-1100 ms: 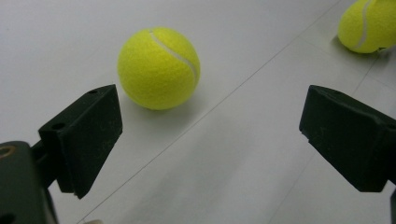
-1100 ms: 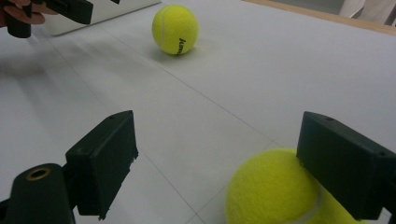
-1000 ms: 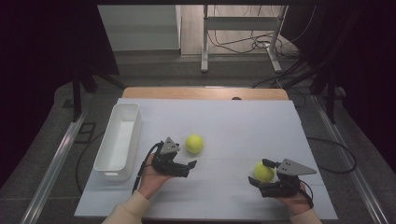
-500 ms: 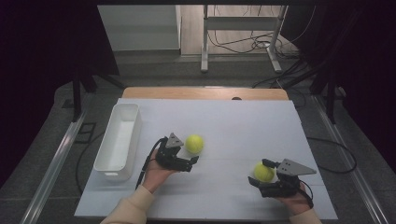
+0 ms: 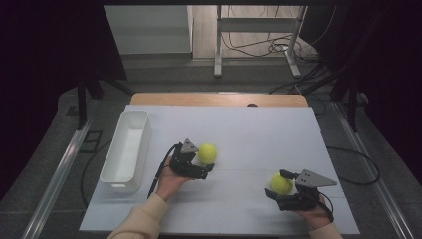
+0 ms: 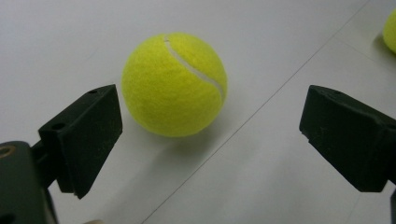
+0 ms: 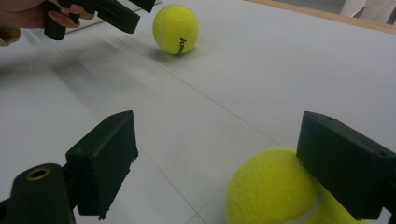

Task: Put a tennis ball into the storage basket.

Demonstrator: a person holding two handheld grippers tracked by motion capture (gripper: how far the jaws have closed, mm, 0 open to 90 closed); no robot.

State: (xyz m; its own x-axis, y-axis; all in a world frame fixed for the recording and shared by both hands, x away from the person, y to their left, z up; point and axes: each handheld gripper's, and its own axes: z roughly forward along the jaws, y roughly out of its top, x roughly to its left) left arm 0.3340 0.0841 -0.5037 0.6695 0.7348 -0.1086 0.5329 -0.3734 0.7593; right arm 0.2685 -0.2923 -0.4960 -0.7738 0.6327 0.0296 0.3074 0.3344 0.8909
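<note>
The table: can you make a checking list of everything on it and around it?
Surface: white table, bare between the things.
Job's things: left tennis ball and right tennis ball, both resting on the table.
Clutter: white bin at the left edge.
Grippers: left gripper open, ball just ahead; right gripper open, one jaw against its ball.
Cables: black cable trailing from the left gripper.
Surroundings: floor wires, dark curtains.

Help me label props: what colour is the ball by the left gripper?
Yellow-green ball, white seam; left gripper view.
</note>
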